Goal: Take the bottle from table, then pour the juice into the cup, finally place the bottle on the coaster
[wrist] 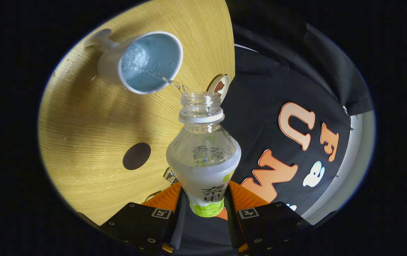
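My gripper (203,202) is shut on a clear plastic bottle (203,156) with a white and green label, both fingers pressing its lower body. The bottle is uncapped and tipped toward a white cup (143,64) with a blue inside that stands on the wooden table (90,121). A thin stream of clear liquid runs from the bottle's mouth over the cup's rim, and liquid with bubbles lies in the cup. A dark round coaster (136,155) lies on the table, nearer to the fingers than the cup.
A small round printed disc (219,86) lies at the table's edge just beyond the bottle's mouth. Small drops dot the wood beside the cup. The table ends close to the bottle, with black cloth beyond it.
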Demonstrator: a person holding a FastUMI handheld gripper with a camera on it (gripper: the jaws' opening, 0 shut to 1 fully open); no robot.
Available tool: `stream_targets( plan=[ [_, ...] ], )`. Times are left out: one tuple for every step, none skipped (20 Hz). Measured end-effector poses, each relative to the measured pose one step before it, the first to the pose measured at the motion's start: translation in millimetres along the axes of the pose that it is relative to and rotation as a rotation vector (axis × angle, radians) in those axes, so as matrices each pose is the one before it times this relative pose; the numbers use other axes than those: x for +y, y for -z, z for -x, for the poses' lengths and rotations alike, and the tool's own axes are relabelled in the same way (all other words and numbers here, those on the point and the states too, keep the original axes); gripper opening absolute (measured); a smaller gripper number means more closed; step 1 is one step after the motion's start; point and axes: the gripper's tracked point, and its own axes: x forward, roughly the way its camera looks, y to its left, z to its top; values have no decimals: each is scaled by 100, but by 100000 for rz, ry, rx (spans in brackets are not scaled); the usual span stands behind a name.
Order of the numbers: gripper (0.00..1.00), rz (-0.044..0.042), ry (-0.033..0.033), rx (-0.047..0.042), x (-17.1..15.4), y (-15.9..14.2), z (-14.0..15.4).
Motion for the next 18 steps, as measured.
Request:
stream_targets(
  plan=[
    [54,305,92,51,-33,31,-35],
    [54,74,-130,22,32,-120,102],
    [54,106,-76,-6,-10,1,-104],
    [54,316,173,-16,-65,21,-37],
    [54,544,223,-16,-57,52,19],
    [54,861,585,-65,-114,8,-56],
    [54,976,129,-403,12,-182,50],
    [54,630,-114,-329,-30,-149,79],
    [54,448,-27,-375,-48,53,-1],
    [54,482,121,-417,-94,-28,-48],
    [54,659,-57,-404,8,2,-80],
    [54,657,-75,-252,-27,-78,22],
    [54,425,-116,-196,-32,-45,9],
    [54,295,-154,-143,-51,29,-91],
    [54,383,162,-115,-85,108,-185],
    [54,551,-46,-158,-41,75,-76],
    [53,538,45,-101,-87,45,-183],
    [53,573,88,42,-123,184,-202]
  ],
)
